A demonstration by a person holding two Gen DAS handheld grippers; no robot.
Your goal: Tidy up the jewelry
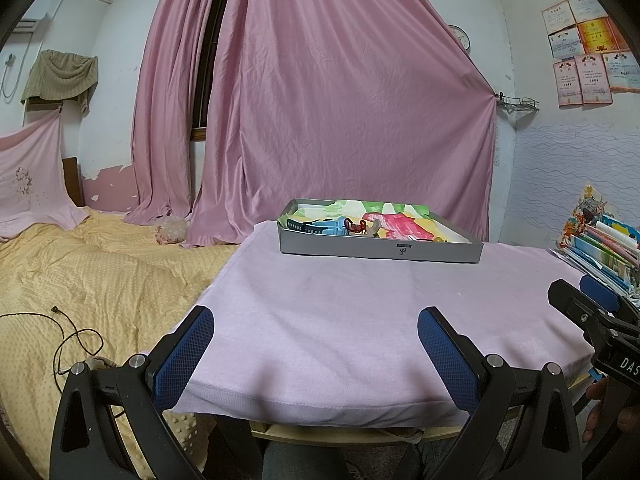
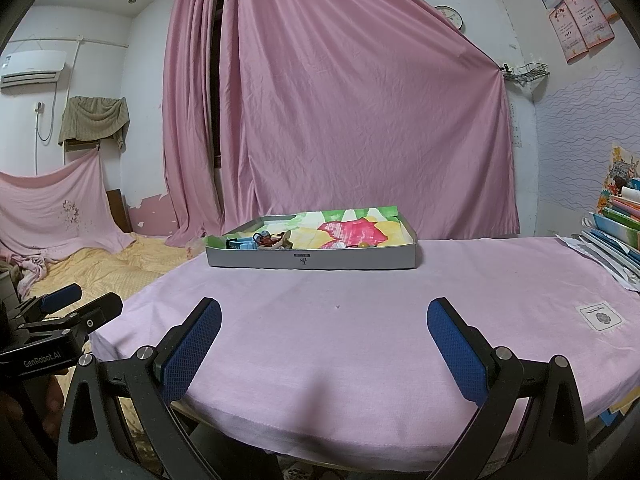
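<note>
A shallow grey box [image 1: 380, 251] [image 2: 312, 259] lined with colourful paper sits at the far side of the pink-covered table [image 1: 360, 320] [image 2: 360, 328]. In its left part lies a small heap of jewelry [image 1: 356, 227] [image 2: 272, 240]: a red beaded piece, a blue band and a dark strap. My left gripper [image 1: 316, 330] hangs open over the table's near edge, empty. My right gripper [image 2: 324, 322] is open too, nothing between its blue pads, well short of the box. Each gripper shows at the edge of the other's view.
A bed with a yellow quilt [image 1: 92, 280] lies left of the table, with a black cable [image 1: 68, 340] on it. Stacked books and papers [image 1: 604, 248] [image 2: 616, 232] crowd the table's right edge. Pink curtains [image 1: 340, 100] hang behind.
</note>
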